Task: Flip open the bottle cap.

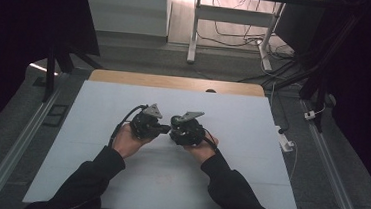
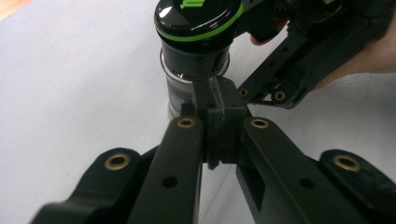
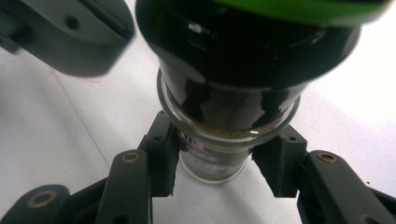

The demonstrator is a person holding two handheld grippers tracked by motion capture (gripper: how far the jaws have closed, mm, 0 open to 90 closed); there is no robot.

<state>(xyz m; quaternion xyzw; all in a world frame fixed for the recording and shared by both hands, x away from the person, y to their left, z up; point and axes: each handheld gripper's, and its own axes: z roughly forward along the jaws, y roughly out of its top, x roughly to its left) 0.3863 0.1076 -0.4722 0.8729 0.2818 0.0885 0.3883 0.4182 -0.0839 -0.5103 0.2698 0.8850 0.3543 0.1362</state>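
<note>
A small glass jar [image 1: 177,121] with a black cap ringed in green stands at the middle of the white table [image 1: 117,179]. My right gripper [image 3: 217,170] is shut on the jar [image 3: 212,156], with one pad on each side of its glass body below the cap. My left gripper [image 2: 214,109] is shut with nothing between its jaws. Its tips sit against the jar [image 2: 196,51] just under the cap. In the high view the left gripper [image 1: 165,129] and right gripper [image 1: 175,133] meet tip to tip, each in a hand with a dark sleeve.
The white sheet leaves a strip of wooden table edge [image 1: 175,82] bare at the far side. A white power strip [image 1: 286,141] lies off the right edge. Metal rails [image 1: 26,132] run along both sides. Cables [image 1: 239,38] and white desk legs [image 1: 194,30] are on the floor beyond.
</note>
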